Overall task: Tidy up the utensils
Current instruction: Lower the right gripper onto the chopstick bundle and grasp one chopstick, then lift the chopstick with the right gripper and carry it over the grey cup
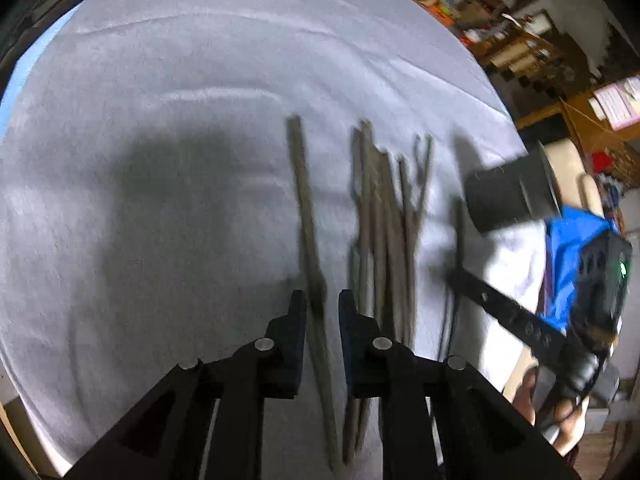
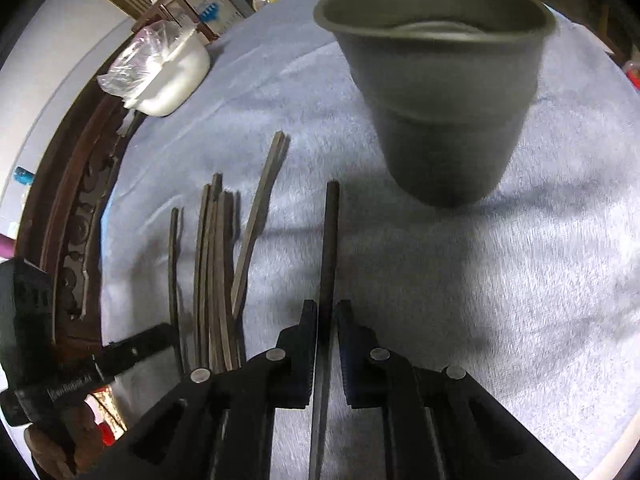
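Dark chopstick (image 2: 330, 248) pinched in right gripper (image 2: 326, 320), long axis pointing twd grey cup (image 2: 436, 92) just ahead; left gripper (image 1: 322, 308) clamps another chopstick (image 1: 306, 208).

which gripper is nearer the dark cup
Right. The right gripper, shut on one chopstick, points at the dark cup just ahead. The left gripper sits beyond the chopstick pile, farther away.
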`<action>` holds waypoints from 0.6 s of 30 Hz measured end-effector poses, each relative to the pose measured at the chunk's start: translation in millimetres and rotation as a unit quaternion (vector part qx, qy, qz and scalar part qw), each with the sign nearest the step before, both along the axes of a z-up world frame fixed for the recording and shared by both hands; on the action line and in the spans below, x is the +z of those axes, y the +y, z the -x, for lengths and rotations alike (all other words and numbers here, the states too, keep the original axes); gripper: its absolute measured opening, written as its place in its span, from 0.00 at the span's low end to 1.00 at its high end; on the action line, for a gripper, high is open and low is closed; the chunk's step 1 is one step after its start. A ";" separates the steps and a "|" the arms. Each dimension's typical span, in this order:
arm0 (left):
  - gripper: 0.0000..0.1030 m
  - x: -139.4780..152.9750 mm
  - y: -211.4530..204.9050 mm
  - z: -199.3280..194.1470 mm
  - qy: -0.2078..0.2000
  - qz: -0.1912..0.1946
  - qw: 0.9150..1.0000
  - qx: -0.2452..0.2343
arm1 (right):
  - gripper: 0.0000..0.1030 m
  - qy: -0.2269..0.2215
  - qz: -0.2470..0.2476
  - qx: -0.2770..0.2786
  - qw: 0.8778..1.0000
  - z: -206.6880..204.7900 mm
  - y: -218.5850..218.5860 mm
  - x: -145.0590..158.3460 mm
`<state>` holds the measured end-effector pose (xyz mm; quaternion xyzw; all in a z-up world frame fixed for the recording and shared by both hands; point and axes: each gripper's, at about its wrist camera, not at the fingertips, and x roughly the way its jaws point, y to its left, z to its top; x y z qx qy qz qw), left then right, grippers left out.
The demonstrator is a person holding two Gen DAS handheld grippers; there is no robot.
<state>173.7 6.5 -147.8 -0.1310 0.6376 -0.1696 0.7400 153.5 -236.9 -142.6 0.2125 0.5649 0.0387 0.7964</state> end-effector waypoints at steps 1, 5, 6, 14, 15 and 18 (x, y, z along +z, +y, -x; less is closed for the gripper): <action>0.16 -0.7 0.6 -4.6 0.002 0.003 1.000 0.004 | 0.13 0.000 0.008 0.001 1.000 -2.1 1.3 0.6; 0.15 -6.6 -2.7 -12.6 0.011 0.002 1.000 0.010 | 0.13 -0.010 0.038 0.004 0.999 -9.3 8.6 2.9; 0.15 -5.1 -2.9 -12.6 0.007 0.004 1.000 0.011 | 0.13 -0.014 0.042 0.007 0.999 -9.8 9.5 3.4; 0.07 8.7 13.5 -6.3 -0.022 0.007 0.999 0.035 | 0.09 -0.059 0.026 0.034 0.997 -3.7 10.2 21.6; 0.07 15.7 14.4 -4.4 -0.032 0.008 0.999 0.037 | 0.09 -0.074 0.018 0.037 0.996 -0.9 9.9 29.7; 0.07 45.3 10.7 3.0 -0.082 0.010 0.996 0.031 | 0.08 -0.118 0.006 0.042 0.992 7.4 6.9 52.0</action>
